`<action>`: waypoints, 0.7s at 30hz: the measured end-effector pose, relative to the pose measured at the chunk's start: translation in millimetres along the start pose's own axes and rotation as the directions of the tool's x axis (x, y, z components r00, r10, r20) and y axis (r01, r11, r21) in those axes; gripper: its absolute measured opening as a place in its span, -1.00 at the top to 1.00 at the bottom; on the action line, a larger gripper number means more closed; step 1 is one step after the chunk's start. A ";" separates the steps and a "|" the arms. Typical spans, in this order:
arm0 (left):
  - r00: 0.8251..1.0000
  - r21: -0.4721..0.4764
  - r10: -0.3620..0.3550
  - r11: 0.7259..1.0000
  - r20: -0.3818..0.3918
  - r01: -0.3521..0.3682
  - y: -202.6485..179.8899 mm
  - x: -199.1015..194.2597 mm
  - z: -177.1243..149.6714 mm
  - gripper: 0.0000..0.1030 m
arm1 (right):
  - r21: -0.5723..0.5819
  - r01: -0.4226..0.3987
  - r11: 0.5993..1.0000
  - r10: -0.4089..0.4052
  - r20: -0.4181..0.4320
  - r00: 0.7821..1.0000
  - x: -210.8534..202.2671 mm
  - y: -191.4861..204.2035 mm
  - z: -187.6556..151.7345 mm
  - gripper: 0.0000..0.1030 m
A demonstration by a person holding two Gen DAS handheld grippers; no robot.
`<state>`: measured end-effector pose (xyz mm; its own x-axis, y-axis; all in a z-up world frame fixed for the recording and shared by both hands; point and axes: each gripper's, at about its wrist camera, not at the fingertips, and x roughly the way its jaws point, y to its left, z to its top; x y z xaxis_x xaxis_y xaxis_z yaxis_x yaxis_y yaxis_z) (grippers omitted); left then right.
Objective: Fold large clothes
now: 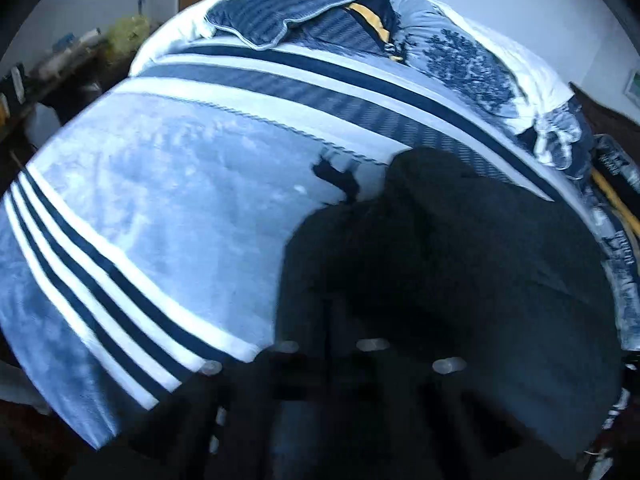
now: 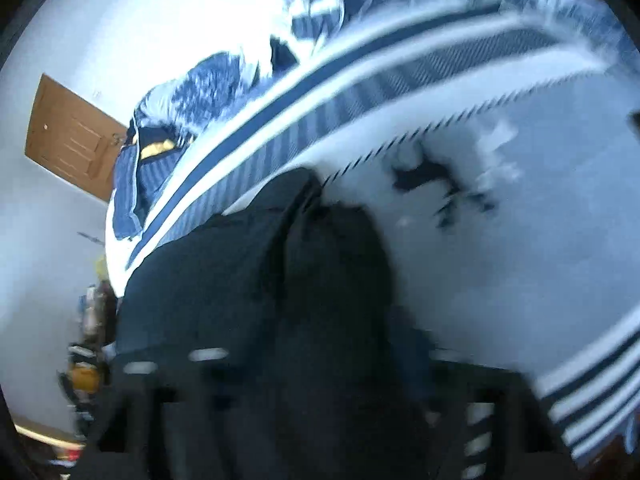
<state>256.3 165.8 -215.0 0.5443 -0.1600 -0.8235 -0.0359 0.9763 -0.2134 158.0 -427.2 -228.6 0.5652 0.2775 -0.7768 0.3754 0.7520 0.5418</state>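
1. On the bed, a pale blue blanket point(image 1: 168, 216) with dark navy and white stripes is spread as the working surface; it serves as the landmark for these notes.
2. A dark, near-black garment point(image 1: 460, 248) is seen lying on the blanket's nearer portion, bunched into a raised fold at its far end, close to the broad striped band.
3. The left gripper point(image 1: 360, 392) is largely masked by the dark cloth at the bottom of its own view; whether its fingers are closed on the fabric cannot be told.
4. The right gripper point(image 2: 320, 400) is likewise buried under the garment point(image 2: 304, 280); its finger spacing cannot be told, and motion blur is noted.
5. A small dark motif point(image 1: 336, 178) is printed on the blanket just beyond the garment.
6. Crumpled blue patterned bedding point(image 1: 460, 52) is heaped at the blanket's far edge.
7. A brown wooden door point(image 2: 68, 136) is recorded beyond the bedding, against a pale wall.
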 end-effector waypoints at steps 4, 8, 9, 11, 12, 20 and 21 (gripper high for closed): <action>0.994 0.010 0.059 0.998 0.089 -0.060 2.9 -24.4 -10.4 0.98 | -0.086 0.037 0.996 -0.035 0.017 0.999 -11.8 26.8 -2.9 0.94; 0.979 -0.005 0.204 0.979 -0.006 -0.204 15.2 9.1 -20.5 1.00 | -0.114 0.174 0.978 -0.174 0.004 0.985 8.0 31.1 -5.9 0.94; 0.988 -0.033 0.151 0.988 -0.017 -0.151 18.9 9.1 -21.2 1.00 | -0.126 0.192 0.973 -0.193 0.002 0.981 14.5 32.2 -6.7 0.94; 1.000 -0.135 0.010 0.991 0.018 -0.007 29.7 -4.7 -19.1 1.00 | -0.144 0.189 0.971 -0.188 0.022 0.982 11.9 37.6 -7.2 0.89; 0.998 -0.164 0.001 0.986 0.067 0.010 32.2 -15.9 -14.8 1.00 | -0.139 0.188 0.972 -0.184 0.040 0.982 6.2 38.4 -6.8 0.89; 0.995 -0.103 -0.085 0.991 0.048 0.090 -7.7 -0.8 59.9 0.44 | -0.141 0.040 0.989 -0.025 0.109 0.994 -17.9 56.2 30.0 -0.64; 0.995 -0.072 -0.097 0.992 0.027 0.099 -17.2 7.3 67.6 0.15 | -0.146 0.025 0.989 -0.012 0.088 0.996 -11.2 62.4 38.1 -0.64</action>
<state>317.5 157.7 -181.8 0.5678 -0.2503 -0.7842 -0.0417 0.9427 -0.3311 203.1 -406.2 -173.8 0.6234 0.2146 -0.7519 0.2781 0.8378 0.4698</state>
